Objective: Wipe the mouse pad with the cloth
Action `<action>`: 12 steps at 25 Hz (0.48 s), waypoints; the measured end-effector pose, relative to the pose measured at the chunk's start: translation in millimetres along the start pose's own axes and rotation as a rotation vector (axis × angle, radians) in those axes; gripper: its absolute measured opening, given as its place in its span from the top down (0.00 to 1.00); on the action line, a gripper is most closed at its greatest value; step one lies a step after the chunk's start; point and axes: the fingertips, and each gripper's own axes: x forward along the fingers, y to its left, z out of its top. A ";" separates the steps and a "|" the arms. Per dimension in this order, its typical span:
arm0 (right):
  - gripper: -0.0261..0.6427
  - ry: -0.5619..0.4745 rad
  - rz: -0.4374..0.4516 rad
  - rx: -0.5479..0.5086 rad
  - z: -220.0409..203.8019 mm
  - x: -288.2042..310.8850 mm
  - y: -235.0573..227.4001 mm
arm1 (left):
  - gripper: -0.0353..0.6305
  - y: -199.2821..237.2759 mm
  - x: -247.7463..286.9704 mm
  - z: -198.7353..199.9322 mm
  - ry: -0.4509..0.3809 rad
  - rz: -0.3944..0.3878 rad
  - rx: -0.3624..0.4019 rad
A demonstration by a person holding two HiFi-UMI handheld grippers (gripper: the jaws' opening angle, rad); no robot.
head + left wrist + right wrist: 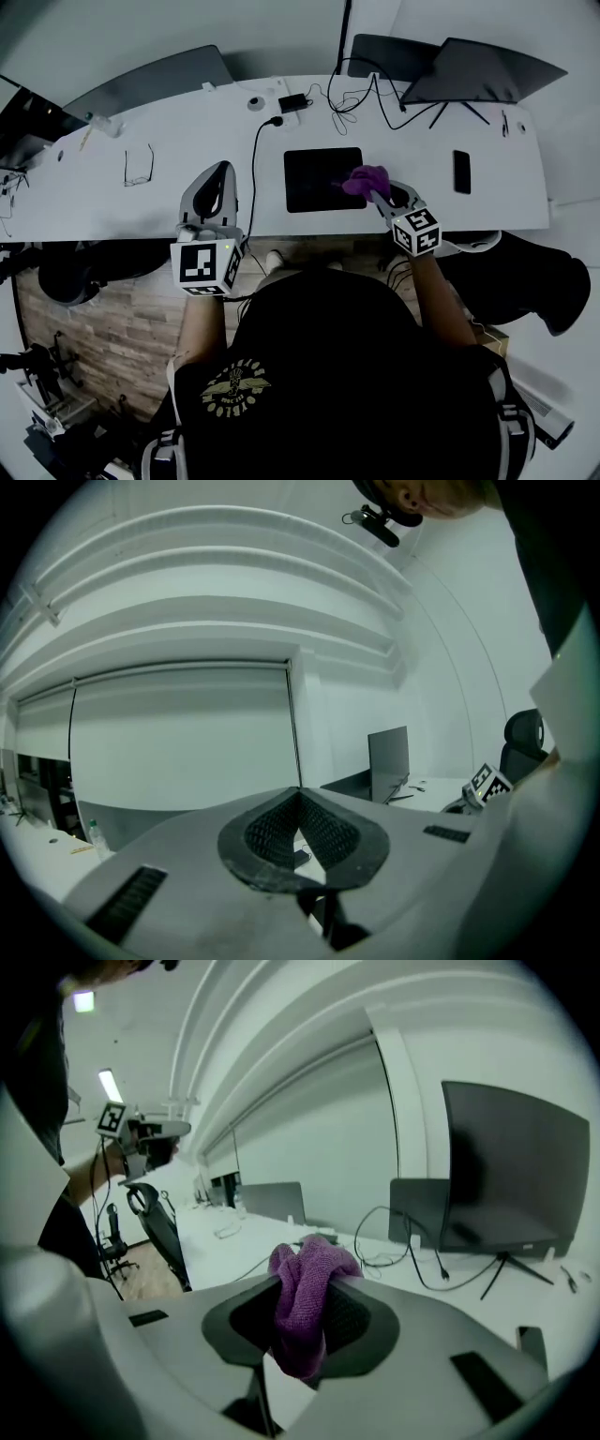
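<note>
Black rectangular mouse pad (323,179), flat on the white desk (169,202), long axis parallel to the desk's near edge. Crumpled purple cloth (367,180), pinched between the jaws of the right gripper (380,192), sits at the pad's right edge, and the pad extends leftward from it. Left gripper (221,173), jaws together on nothing, stands well apart to the left, so the right gripper is nearer. No writing is legible; the gripper cubes carry only square markers

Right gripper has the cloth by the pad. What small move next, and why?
Probably lower the right gripper and sweep the purple cloth leftward: the cloth is clamped in its jaws over the right edge of the mouse pad, and most of the pad lies to its left.
</note>
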 end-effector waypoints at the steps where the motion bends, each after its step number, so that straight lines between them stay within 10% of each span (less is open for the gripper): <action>1: 0.83 -0.037 0.005 -0.018 18.4 -7.4 3.2 | 0.94 -2.8 -1.0 3.4 -0.005 0.004 0.001; 12: 0.83 -0.390 -0.002 -0.233 179.5 -96.5 34.5 | 0.94 -31.8 -19.6 21.4 -0.002 0.019 0.033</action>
